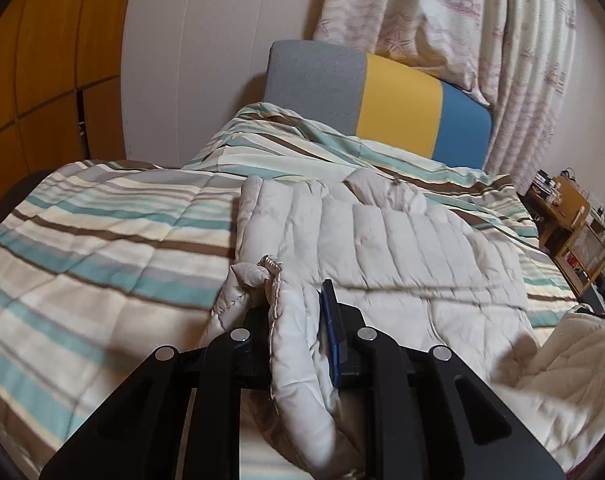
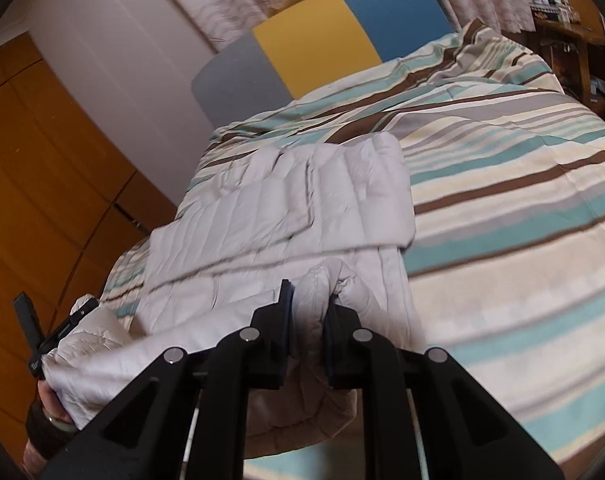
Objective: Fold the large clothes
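Observation:
A pale beige quilted puffer jacket (image 1: 382, 236) lies on the striped bed, collar and zipper toward the headboard. My left gripper (image 1: 298, 300) is shut on a bunched corner of the jacket's hem, lifted off the quilt. In the right wrist view the jacket (image 2: 286, 208) lies with a sleeve folded across it. My right gripper (image 2: 308, 296) is shut on another bunch of the hem, raised above the bed. The left gripper (image 2: 62, 332) shows at the lower left of that view, holding the hem's other corner.
A striped teal, brown and cream quilt (image 1: 102, 232) covers the bed. A grey, yellow and blue headboard (image 1: 382, 96) stands at the far end under patterned curtains (image 1: 462, 20). Wooden wardrobe doors (image 2: 42, 160) are on the left, a cluttered wooden nightstand (image 1: 570, 220) on the right.

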{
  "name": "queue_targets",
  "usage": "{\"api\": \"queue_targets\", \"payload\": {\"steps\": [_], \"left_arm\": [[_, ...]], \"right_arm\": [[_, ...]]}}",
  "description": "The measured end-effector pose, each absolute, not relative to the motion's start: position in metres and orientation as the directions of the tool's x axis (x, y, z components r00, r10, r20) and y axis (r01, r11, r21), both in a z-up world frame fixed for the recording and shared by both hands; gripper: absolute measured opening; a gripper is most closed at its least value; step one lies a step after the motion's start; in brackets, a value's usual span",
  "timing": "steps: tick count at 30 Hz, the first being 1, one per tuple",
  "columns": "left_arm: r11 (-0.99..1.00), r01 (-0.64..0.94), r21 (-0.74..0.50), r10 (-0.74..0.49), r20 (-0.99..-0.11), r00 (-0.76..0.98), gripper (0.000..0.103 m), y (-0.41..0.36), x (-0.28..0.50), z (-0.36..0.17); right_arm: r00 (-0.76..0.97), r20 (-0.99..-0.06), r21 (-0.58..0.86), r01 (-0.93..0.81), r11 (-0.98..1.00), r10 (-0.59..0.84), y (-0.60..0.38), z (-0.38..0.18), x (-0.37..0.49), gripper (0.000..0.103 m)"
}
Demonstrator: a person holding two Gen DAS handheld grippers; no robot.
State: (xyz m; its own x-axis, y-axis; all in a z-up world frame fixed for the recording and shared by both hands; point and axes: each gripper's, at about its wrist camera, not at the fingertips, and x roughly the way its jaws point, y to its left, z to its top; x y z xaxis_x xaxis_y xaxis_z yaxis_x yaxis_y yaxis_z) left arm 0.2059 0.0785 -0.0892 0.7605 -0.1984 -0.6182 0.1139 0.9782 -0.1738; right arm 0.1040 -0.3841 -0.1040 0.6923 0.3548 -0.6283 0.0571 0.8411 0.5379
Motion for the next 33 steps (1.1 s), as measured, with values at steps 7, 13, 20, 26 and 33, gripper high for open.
{"api": "queue_targets", "payload": {"steps": [7, 13, 20, 26, 33], "left_arm": [[0.984, 0.093, -0.155, -0.174, -0.674, 0.718, 0.019, 0.071, 0.282, -0.109], [0.984, 0.057, -0.168, -0.16, -0.697, 0.699, 0.019, 0.076, 0.316, -0.127], [0.948, 0.02, -0.317, -0.24, -0.675, 0.698, 0.046, 0.096, 0.327, -0.134], [0.928, -0.06, -0.369, -0.155, -0.526, 0.836, 0.097, 0.124, 0.299, -0.116], [0.948, 0.001, -0.319, -0.176, -0.519, 0.836, 0.097, 0.141, 0.266, -0.134]], "right_arm": [[0.635, -0.659, 0.622, 0.159, 0.767, 0.403, -0.412, -0.138, 0.18, 0.012], [0.654, -0.642, 0.674, 0.231, 0.702, 0.4, -0.434, -0.163, 0.213, 0.017], [0.707, -0.598, 0.677, 0.193, 0.71, 0.377, -0.436, -0.173, 0.224, 0.04], [0.814, -0.477, 0.661, 0.086, 0.745, 0.33, -0.426, -0.156, 0.207, 0.087], [0.849, -0.484, 0.583, 0.133, 0.802, 0.211, -0.439, -0.146, 0.163, 0.101]]}}
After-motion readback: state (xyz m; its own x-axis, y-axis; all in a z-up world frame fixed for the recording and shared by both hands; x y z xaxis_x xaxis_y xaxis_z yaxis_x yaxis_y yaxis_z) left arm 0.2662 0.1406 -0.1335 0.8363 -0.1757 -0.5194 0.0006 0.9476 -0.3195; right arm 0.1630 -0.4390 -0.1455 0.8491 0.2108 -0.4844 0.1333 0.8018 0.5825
